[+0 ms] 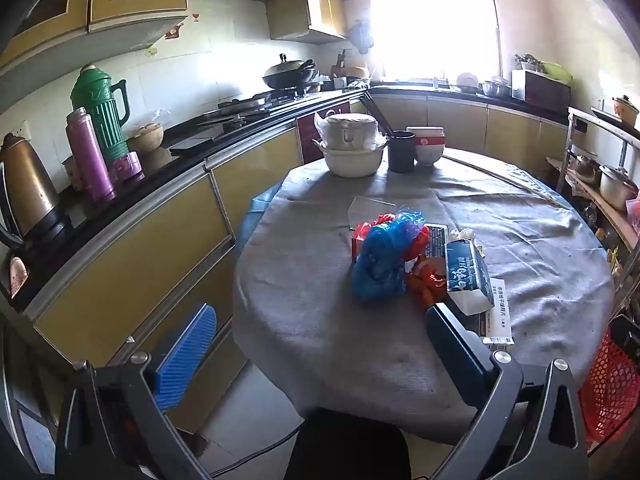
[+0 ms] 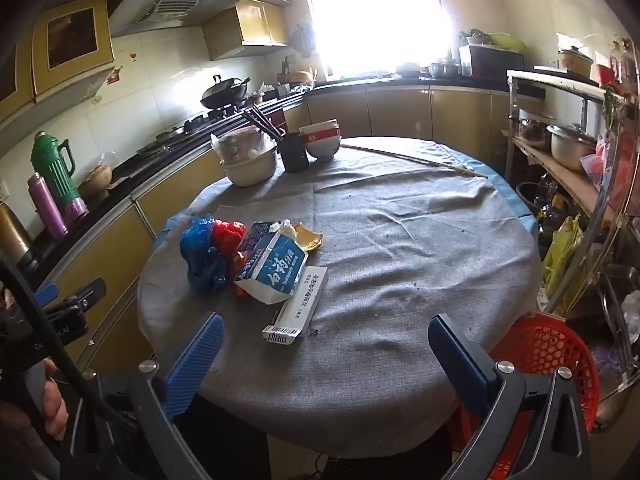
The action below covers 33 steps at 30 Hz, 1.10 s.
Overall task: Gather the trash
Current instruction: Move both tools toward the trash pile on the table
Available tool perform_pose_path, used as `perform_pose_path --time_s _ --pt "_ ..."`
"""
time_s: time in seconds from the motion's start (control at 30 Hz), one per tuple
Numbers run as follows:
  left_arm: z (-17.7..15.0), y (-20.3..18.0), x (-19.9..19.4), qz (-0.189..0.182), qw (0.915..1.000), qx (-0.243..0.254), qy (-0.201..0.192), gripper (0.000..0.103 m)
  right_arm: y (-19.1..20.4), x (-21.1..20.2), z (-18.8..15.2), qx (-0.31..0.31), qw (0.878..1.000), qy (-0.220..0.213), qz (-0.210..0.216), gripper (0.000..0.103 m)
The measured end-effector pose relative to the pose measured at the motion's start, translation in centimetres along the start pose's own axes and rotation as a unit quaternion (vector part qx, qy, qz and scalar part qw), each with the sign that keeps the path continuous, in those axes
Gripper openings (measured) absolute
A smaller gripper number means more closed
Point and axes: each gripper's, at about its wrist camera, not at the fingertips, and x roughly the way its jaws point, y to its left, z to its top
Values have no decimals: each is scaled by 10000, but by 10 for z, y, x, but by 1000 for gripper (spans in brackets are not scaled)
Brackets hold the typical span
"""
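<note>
The trash sits in a small heap on the near left part of the round worktop [image 2: 400,248], which is covered by a grey cloth. A blue plastic bag [image 2: 200,254] lies at the left of the heap, touching a red bag [image 2: 227,234]. Against these leans a torn blue-and-white carton [image 2: 276,270], resting on a flat white box [image 2: 298,306]. Just behind is a yellow scrap [image 2: 308,238]. The left gripper [image 1: 320,344] and right gripper [image 2: 324,354] both hover short of the heap, jaws spread wide and holding nothing. A red basket [image 2: 548,356] stands beside the worktop on the right. Bowls [image 2: 322,142] and a dark cup [image 2: 295,154] stand at the far edge.
</note>
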Motion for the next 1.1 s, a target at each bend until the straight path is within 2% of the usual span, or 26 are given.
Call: perform_pose_path --time_s 0.83,1.1 --pt "-5 5 13 73 9999 -25 90 103 12 8 -1 -18 9998 33 210 103" --pt "-6 8 17 111 9999 -56 98 103 15 11 -2 10 9994 220 260 103"
